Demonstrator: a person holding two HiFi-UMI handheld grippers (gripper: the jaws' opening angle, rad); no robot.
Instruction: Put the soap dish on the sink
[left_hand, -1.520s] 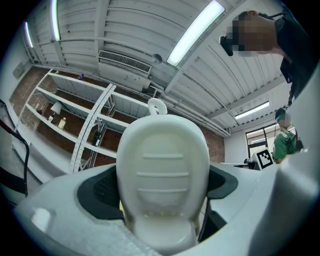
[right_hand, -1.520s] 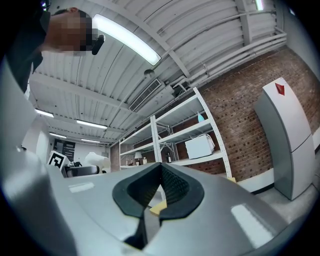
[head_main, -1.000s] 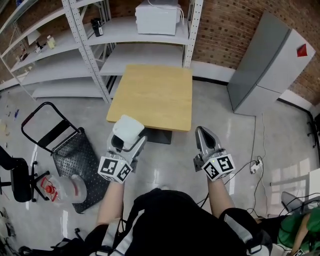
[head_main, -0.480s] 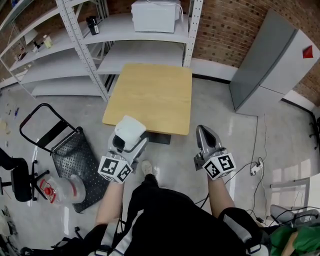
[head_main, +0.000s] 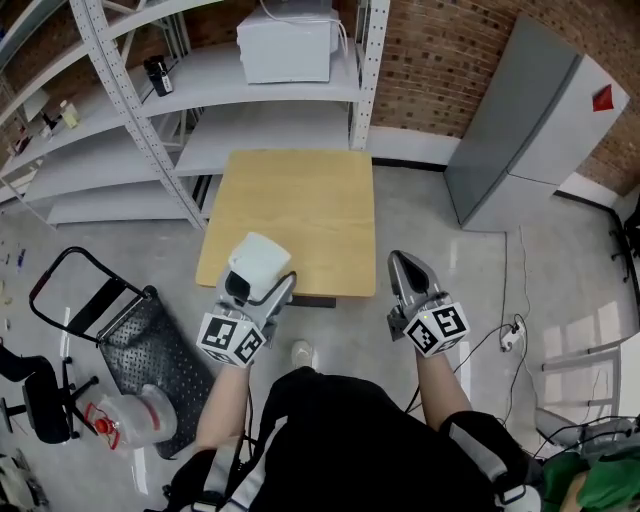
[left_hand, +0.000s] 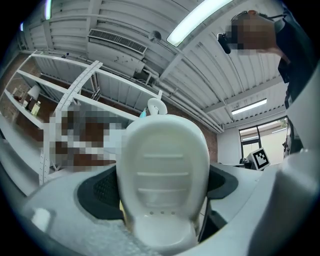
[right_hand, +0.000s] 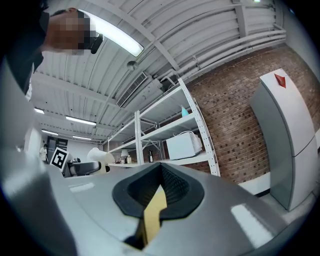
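White soap dish (left_hand: 162, 175), empty, clamped in left gripper (head_main: 262, 290) fingers | right gripper (head_main: 405, 266) fingers closed together, holding nothing

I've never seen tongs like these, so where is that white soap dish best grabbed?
By one end, from behind that end, jaws across its width: as the left gripper holds the soap dish now. Its long side rims run nearly parallel there, so they likely pinch steadily.
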